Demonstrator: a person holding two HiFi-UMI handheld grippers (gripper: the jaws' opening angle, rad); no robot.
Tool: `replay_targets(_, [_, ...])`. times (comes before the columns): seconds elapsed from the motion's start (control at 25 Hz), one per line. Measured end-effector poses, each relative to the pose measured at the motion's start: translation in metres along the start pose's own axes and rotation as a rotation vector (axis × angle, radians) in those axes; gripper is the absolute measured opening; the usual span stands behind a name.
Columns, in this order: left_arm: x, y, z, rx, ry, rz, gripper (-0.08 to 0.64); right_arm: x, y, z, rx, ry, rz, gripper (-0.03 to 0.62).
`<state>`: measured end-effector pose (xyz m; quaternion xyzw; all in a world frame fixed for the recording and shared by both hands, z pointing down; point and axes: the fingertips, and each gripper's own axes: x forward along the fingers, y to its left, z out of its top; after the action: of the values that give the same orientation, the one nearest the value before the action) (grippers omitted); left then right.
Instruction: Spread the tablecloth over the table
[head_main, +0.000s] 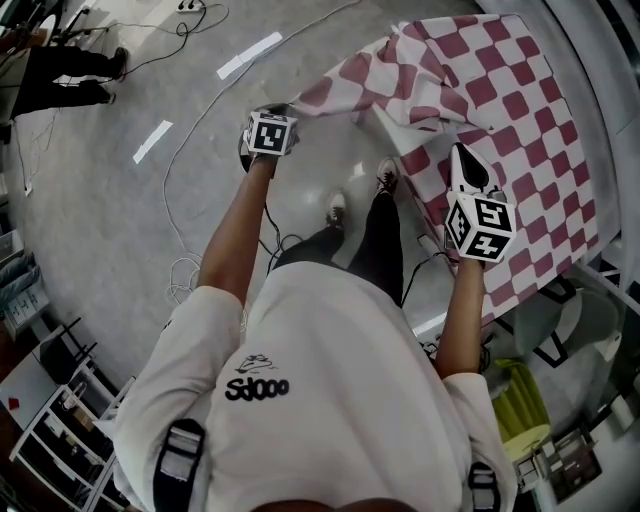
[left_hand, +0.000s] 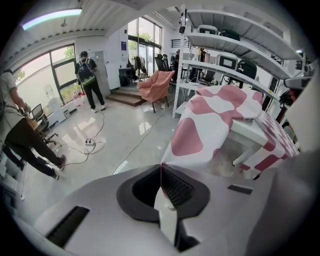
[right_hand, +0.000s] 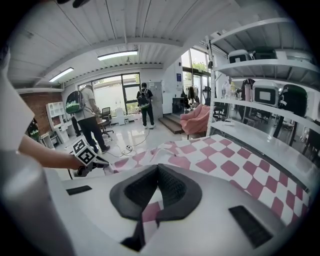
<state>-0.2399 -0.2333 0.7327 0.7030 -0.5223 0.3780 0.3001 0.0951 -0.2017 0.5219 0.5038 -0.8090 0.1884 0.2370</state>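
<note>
A pink-and-white checked tablecloth (head_main: 500, 110) lies partly over a white table (head_main: 388, 128), bunched and folded near the table's left end. My left gripper (head_main: 284, 110) is out over the floor to the left of the table, shut on a corner of the cloth that stretches from it to the table. In the left gripper view the cloth (left_hand: 210, 117) hangs from the shut left gripper (left_hand: 161, 167) towards the table (left_hand: 250, 131). My right gripper (head_main: 460, 155) is over the table's near side, shut on the cloth's edge. In the right gripper view the cloth (right_hand: 235, 167) lies ahead of the right gripper (right_hand: 157, 169).
Cables (head_main: 190, 255) trail over the grey floor by the person's feet. A green stool (head_main: 518, 400) and a grey chair (head_main: 545, 320) stand by the table's near end. White shelving (left_hand: 235, 55) rises behind the table. People (left_hand: 89, 80) stand further off, near a pink armchair (left_hand: 156, 85).
</note>
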Motion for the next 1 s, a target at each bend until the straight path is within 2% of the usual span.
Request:
replay_targets(0.28, [-0.005,-0.023,0.000,0.044,0.005,-0.014,0.032,-0.019,-0.011,-0.008,0.027,-0.013,-0.025,0.021])
replay_targets(0.32, [-0.006,-0.027,0.001,0.051,0.001,-0.017,0.061,-0.021,-0.012,-0.010,0.032,-0.015,-0.028,0.021])
replay_targets(0.44, [-0.013,-0.042,0.012,0.081,-0.026,-0.050,0.206,-0.028,-0.015,-0.013,0.045,-0.022,-0.037,0.021])
replay_targets(0.64, [-0.031,-0.076,0.044,0.164,-0.126,-0.118,0.219,-0.036,-0.017,-0.017,0.066,-0.034,-0.053,0.021])
replay_targets(0.76, [-0.046,-0.112,0.073,0.210,-0.211,-0.194,0.179,-0.039,-0.016,-0.018,0.077,-0.039,-0.060,0.021])
replay_targets(0.84, [-0.057,-0.146,0.088,0.269,-0.260,-0.264,0.153,-0.042,-0.016,-0.019,0.083,-0.040,-0.067,0.021])
replay_targets(1.0, [-0.068,-0.226,0.100,0.401,-0.277,-0.453,0.129,-0.048,-0.023,-0.022,0.101,-0.043,-0.092,0.021])
